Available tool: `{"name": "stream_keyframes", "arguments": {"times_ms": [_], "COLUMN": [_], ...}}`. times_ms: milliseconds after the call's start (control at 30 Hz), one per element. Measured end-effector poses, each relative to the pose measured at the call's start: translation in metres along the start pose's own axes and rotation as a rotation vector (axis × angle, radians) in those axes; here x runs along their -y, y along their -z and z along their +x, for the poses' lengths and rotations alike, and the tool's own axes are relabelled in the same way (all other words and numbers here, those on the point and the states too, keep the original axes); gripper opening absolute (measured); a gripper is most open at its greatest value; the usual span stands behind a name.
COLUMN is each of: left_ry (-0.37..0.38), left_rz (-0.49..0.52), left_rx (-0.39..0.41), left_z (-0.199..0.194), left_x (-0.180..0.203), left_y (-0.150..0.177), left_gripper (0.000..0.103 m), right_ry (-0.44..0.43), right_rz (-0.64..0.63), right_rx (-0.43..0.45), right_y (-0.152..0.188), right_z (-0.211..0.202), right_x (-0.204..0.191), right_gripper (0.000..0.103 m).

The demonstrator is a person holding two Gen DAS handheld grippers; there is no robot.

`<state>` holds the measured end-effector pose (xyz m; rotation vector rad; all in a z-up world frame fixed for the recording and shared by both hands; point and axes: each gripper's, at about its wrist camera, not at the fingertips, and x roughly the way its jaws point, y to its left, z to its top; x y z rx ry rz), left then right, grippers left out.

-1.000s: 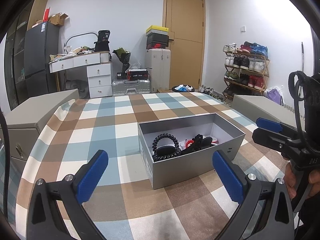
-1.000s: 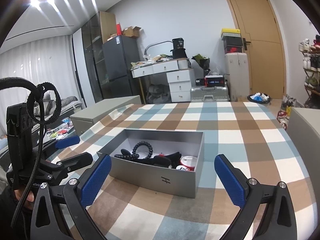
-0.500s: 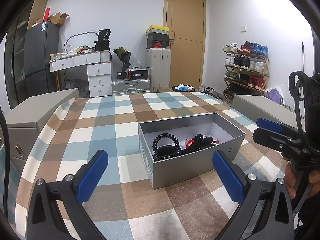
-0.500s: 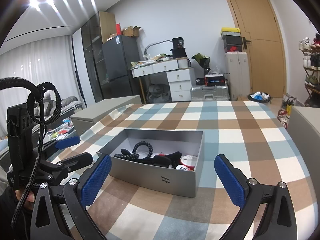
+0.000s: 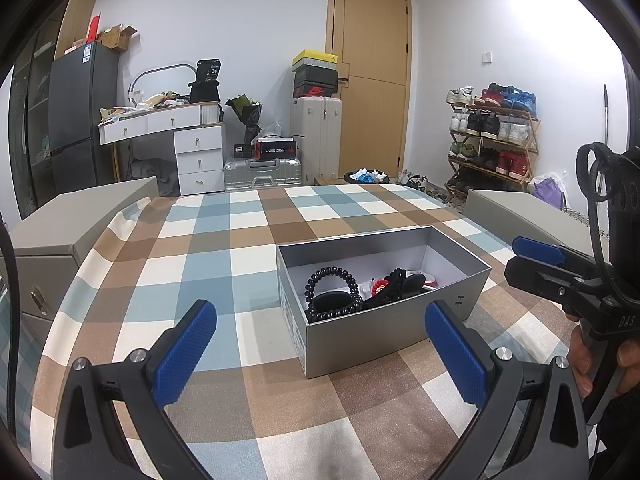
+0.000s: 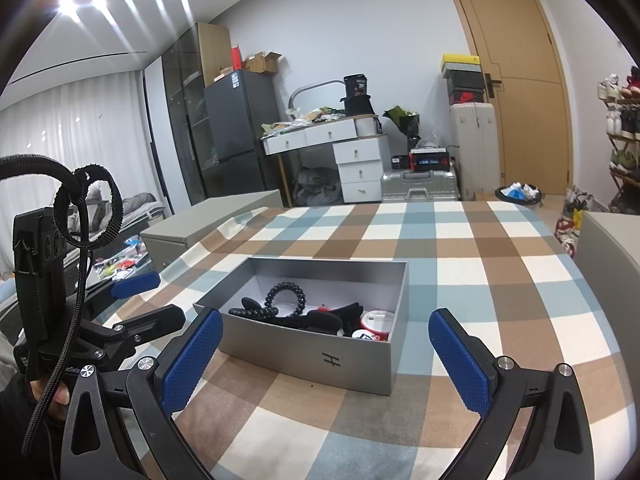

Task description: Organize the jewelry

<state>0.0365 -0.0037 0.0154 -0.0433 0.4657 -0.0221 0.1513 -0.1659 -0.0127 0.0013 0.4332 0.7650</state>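
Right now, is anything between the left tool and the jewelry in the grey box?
Only the grey box's near wall; the left tool must come over it. The bead bracelet lies uncovered inside.

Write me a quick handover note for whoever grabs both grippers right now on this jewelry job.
Left gripper: open, empty, held above the checked cloth, short of the box.
Right gripper: open, empty, also short of the box, near its long side.
Grey box: lid off, in the middle of the cloth. Inside it a black beaded bracelet, a black coiled hair tie, a red-and-white piece and other dark items lie in a jumble; I cannot identify them all.
Done: nothing picked up.
Left: probably all of the sorting; start by reaching into the box.
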Motion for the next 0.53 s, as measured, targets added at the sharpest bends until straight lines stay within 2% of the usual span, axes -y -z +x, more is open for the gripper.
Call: {"name": "stream_keyframes", "arguments": {"times_ms": [533], "left_ry": [-0.009], "left_rz": [0.005], "left_rx": [0.010], "left_z": [-0.0022], "left_x": [0.0030], "left_y": [0.0012], "left_gripper": [0.102], "right_ry": [0.000], "right_rz": [0.000], "right_rx": [0.001], "right_y": [0.0010], "right_z": [-0.0006], "right_x": [-0.0021], "right_gripper": [0.103]}}
